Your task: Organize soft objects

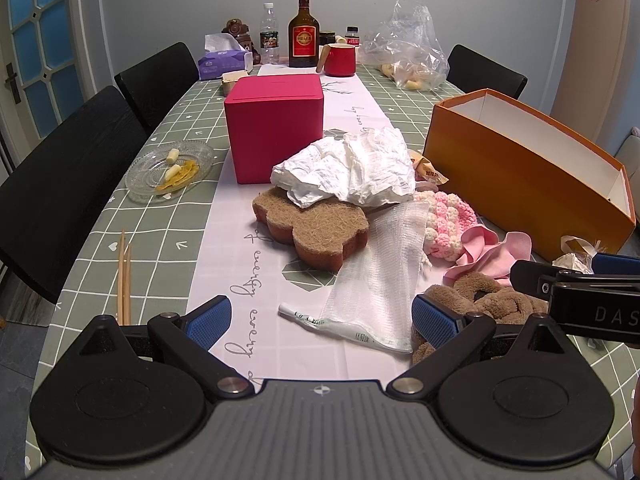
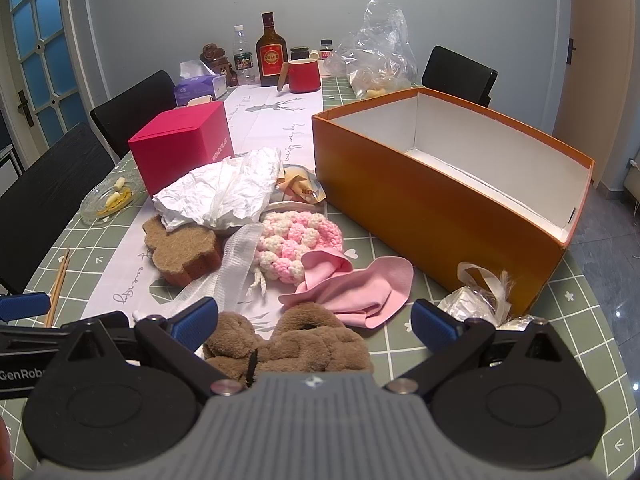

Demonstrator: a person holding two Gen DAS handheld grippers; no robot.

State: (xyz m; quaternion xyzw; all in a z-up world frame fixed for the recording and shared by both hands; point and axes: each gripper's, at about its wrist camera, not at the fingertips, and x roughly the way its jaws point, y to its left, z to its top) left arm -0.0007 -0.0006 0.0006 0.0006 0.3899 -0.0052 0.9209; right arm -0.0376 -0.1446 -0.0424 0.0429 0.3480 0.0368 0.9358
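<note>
Soft things lie in a heap on the table: crumpled white cloth (image 1: 352,168) (image 2: 224,192), brown flower-shaped sponge (image 1: 316,228) (image 2: 184,248), white mesh in a wrapper (image 1: 372,280), pink-white crochet pad (image 1: 448,220) (image 2: 300,244), pink cloth (image 1: 496,252) (image 2: 360,292) and brown plush knot (image 1: 488,300) (image 2: 296,340). The open orange box (image 1: 520,176) (image 2: 440,208) stands empty at the right. My left gripper (image 1: 322,316) is open, just before the mesh. My right gripper (image 2: 316,320) is open, its fingers either side of the plush knot.
A red box (image 1: 276,128) (image 2: 180,148) stands behind the heap. A glass dish (image 1: 170,170) and wooden sticks (image 1: 124,276) lie left. Bottles, a red mug (image 1: 340,60), a tissue box and a plastic bag (image 1: 408,48) stand at the far end. Black chairs line the left side.
</note>
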